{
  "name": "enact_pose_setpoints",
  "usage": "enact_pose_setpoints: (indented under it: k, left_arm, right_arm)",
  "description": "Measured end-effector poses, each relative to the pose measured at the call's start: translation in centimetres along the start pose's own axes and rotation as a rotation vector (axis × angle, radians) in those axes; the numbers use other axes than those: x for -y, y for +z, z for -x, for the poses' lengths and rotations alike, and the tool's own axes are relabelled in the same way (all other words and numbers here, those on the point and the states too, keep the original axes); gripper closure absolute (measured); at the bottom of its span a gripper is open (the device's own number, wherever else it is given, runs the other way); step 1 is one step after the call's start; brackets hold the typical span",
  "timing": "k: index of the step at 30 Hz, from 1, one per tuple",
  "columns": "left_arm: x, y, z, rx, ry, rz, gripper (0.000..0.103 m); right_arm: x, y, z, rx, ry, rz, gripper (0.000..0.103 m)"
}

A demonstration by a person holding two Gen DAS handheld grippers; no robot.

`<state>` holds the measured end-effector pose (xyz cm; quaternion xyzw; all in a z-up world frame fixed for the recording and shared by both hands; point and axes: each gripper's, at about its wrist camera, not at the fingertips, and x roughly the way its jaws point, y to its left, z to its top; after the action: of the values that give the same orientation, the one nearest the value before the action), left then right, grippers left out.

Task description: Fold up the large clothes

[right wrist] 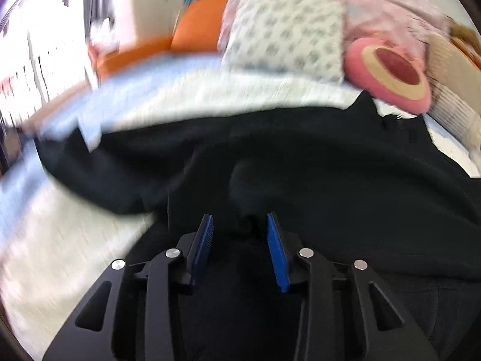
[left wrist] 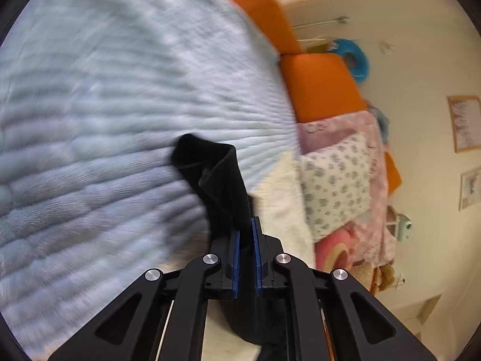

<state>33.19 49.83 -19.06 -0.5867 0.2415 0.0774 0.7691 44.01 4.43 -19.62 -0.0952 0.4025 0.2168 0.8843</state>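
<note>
Two grippers are on one black garment (right wrist: 300,156), which lies spread across the white bed sheet (right wrist: 75,240) and fills the middle and lower right of the right wrist view. In the left wrist view the left gripper (left wrist: 246,234) has its blue pads pressed together on a narrow strip of that dark cloth, which rises from the lower centre of the frame up and to the left, ending in a hemmed edge against the pale blue blanket (left wrist: 105,120). The pinched strip's long axis runs nearly along the fingers.

The right gripper (right wrist: 240,225) has its fingers partly apart at the lower centre of its frame, with a raised fold of the black cloth directly ahead and between them; the picture is too blurred to say whether the pads touch it. I judge the right hand to be the one that must still secure its hold, and the fold lies straight forward of it, needing little sideways correction.

A flowered pillow (right wrist: 285,33), a pink round cushion (right wrist: 393,72) and orange cushions (left wrist: 321,87) sit along the far edge. No brand, label or legible writing shows anywhere; the framed pictures (left wrist: 464,123) at the right of the left view are unreadable.
</note>
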Motion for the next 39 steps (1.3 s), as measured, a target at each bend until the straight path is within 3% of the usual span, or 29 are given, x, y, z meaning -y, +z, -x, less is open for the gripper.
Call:
enact_pose_setpoints:
  k: [2, 9, 13, 19, 24, 29, 33, 35, 39]
  left_arm:
    - [3.9, -0.2, 0.9, 0.002, -0.016, -0.073, 0.091]
    - [20.8, -4.7, 0.3, -0.05, -0.086, -0.332, 0.091]
    - [32.1, -11.2, -1.8, -0.075, -0.111, -0.544, 0.091]
    - [43.4, -22.9, -8.0, -0.122, -0.097, -0.726, 0.091]
    - [46.1, -36.0, -14.8, -0.206, -0.057, -0.91, 0.091]
    - [44.4, -47.7, -19.4, -0.291, -0.056, -1.045, 0.091]
    - [42.0, -56.9, -21.4, -0.303, -0.052, -1.255, 0.093]
    - [40.6, -60.7, -22.1, -0.31, -0.036, -1.36, 0.093]
    - [36.6, -65.4, -24.1, -0.378, 0.043, -1.448, 0.093]
  right_arm:
    - [-1.0, 0.0, -1.4, -0.062, -0.057, 0.049, 0.065]
    - [-4.3, -0.8, -2.4, -0.074, -0.241, 0.222, 0.064]
    - [-4.4, -1.3, -2.6, -0.063, -0.263, 0.239, 0.064]
    - [-4.0, -1.3, -2.4, -0.054, -0.245, 0.221, 0.064]
    - [-4.0, -1.3, -2.5, -0.051, -0.245, 0.222, 0.064]
    - [-3.4, -1.2, -2.5, -0.046, -0.218, 0.197, 0.064]
    - [-3.2, -1.1, -2.5, -0.044, -0.215, 0.196, 0.064]
    - [-3.1, -1.1, -2.5, -0.043, -0.214, 0.195, 0.064]
    - [-3.5, -1.2, -2.4, -0.042, -0.209, 0.191, 0.064]
